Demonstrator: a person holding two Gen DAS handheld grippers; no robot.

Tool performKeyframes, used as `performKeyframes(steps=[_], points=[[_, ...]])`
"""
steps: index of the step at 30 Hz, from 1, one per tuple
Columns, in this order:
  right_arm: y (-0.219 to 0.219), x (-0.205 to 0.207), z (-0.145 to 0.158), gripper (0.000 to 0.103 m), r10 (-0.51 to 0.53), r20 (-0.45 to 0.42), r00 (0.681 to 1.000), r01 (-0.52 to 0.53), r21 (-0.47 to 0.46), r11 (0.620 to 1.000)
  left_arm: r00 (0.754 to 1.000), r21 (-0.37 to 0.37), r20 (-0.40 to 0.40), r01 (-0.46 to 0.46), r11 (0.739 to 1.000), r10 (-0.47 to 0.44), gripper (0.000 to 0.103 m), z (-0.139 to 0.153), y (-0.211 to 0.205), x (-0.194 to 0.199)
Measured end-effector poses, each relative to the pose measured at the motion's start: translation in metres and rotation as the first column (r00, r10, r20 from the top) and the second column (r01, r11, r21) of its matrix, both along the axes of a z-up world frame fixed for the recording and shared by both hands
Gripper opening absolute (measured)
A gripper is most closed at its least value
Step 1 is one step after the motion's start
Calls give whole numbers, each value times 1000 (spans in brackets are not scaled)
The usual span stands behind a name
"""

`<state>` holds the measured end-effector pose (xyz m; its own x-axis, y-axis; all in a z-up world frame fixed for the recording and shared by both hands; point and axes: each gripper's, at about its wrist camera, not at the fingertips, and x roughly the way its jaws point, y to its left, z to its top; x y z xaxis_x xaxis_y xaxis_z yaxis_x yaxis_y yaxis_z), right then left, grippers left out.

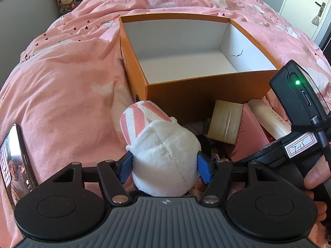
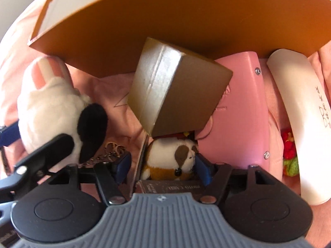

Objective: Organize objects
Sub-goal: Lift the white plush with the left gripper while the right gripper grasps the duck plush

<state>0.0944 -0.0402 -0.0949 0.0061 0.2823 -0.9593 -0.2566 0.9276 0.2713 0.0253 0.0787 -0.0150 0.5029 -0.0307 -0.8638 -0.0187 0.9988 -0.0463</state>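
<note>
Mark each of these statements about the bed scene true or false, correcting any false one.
1. The orange box is full of toys. False: it holds nothing visible.
2. The left gripper has a white plush toy between its pads. True.
3. The small cardboard box lies inside the orange box. False: it lies outside, against the wall.
4. A small brown-and-white plush sits between the right gripper's pads. True.
5. A phone lies on the pink duvet. True.

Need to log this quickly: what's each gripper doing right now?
Left gripper: shut on the white plush toy.
Right gripper: open, straddling the small brown-and-white plush.
</note>
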Motion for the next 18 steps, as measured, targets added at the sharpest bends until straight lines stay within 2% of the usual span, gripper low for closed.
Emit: performKeyframes(steps=[4, 8, 18], points=[[-3, -5, 5, 50, 19, 16, 1000, -20, 29, 999, 1000, 7, 8, 1, 1000, -1, 73, 2, -2, -2], [-11, -13, 27, 45, 34, 67, 997, -39, 88, 995, 999, 3, 30, 13, 1000, -13, 73, 11, -4, -6], [-18, -46, 88, 44, 121, 161, 979, -157, 231, 960, 989, -34, 143, 34, 999, -29, 73, 50, -3, -17]])
